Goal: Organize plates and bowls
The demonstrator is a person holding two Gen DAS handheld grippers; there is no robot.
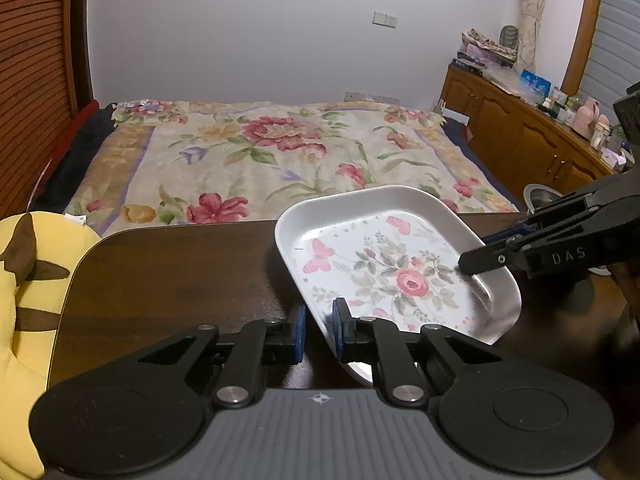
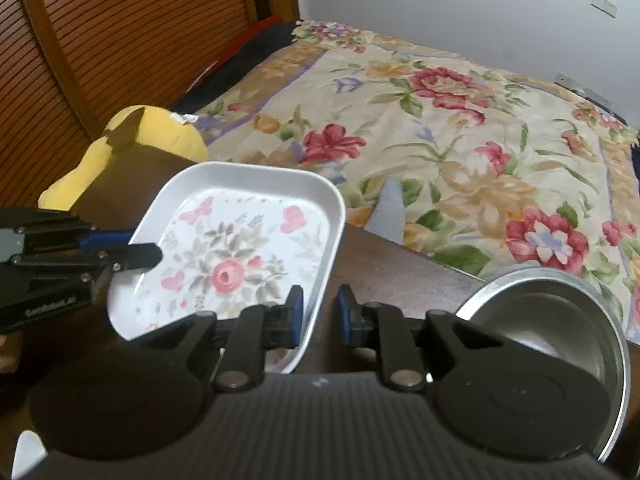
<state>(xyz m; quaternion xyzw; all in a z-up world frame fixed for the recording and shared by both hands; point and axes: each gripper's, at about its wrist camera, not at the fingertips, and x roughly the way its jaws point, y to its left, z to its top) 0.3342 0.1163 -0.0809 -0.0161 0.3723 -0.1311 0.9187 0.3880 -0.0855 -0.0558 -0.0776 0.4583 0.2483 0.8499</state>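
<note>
A white rectangular plate (image 1: 380,264) (image 2: 240,240) with a pink rose and butterflies printed inside sits over the dark wooden table (image 1: 160,272), held from two sides. My left gripper (image 1: 319,330) is shut on the plate's near left rim, one blue pad inside and one outside. It shows in the right wrist view as a black arm at the plate's left edge (image 2: 140,246). My right gripper (image 2: 320,314) is shut on the opposite rim and reaches in from the right in the left wrist view (image 1: 478,250). A round metal bowl (image 2: 560,320) stands empty on the table, right of the plate.
A yellow plush toy (image 1: 28,288) (image 2: 132,136) lies against the table's left side. Beyond the table's far edge is a bed with a flowered cover (image 1: 280,152). A wooden dresser (image 1: 520,136) crowded with small items runs along the right wall.
</note>
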